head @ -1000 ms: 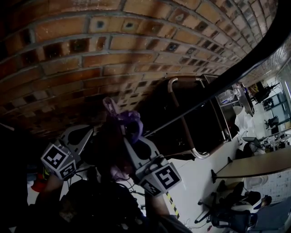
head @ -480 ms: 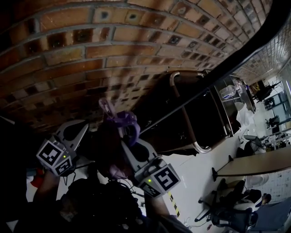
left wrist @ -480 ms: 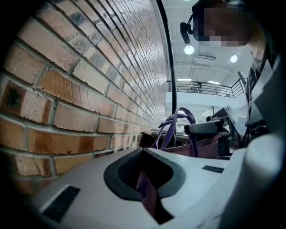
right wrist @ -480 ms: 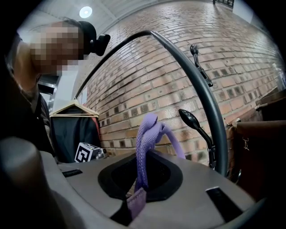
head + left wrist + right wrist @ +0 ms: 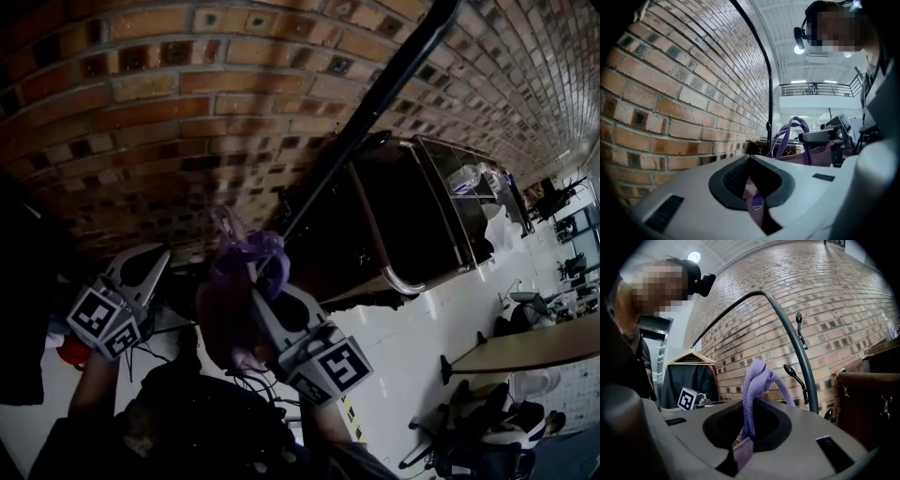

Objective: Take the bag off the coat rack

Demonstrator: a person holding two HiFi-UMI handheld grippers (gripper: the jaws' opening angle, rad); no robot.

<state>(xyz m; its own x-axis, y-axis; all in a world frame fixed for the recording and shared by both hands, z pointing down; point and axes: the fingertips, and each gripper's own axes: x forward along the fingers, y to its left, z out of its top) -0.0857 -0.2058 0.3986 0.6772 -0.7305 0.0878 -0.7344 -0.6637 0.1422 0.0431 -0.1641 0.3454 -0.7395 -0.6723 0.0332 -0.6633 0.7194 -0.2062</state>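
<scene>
- The right tongs (image 5: 255, 281) are clenched on the purple webbing handles (image 5: 757, 380) of the bag (image 5: 225, 323). The webbing is pinched between the pads and rises out of them in a bunched loop.
- The left tongs (image 5: 148, 264) are clenched too, on a thin strap (image 5: 754, 199) of the same purple that carries a small metal ring.
- The bag hangs between the two tongs, close to the person. Its mauve body is low, and what it holds cannot be seen from any view.
- Its long axis runs up and down in the head view. The handles point up toward the wall and the body points down toward the person. In the left gripper view its top edge lies level and the handles arch above it.
- The top of the handles lies just beside the lower part of the coat rack (image 5: 375, 103), a dark slanted pole with knobbed hooks. Whether a handle still sits on a hook cannot be told.
- Since a second ago the head view has swung. The pole now crosses from the top middle rather than the right edge, and a dark garment (image 5: 28, 309) has come in at the left.
- The left tongs have drifted slightly left, while both grips and the bag's place between them are unchanged.
- Behind the pole stands a brown case (image 5: 412, 206) with a metal tube frame, against the brick wall (image 5: 169, 84). Its inside is not visible.
- Far right are a pale surface (image 5: 525, 347) and chairs (image 5: 478, 441).
</scene>
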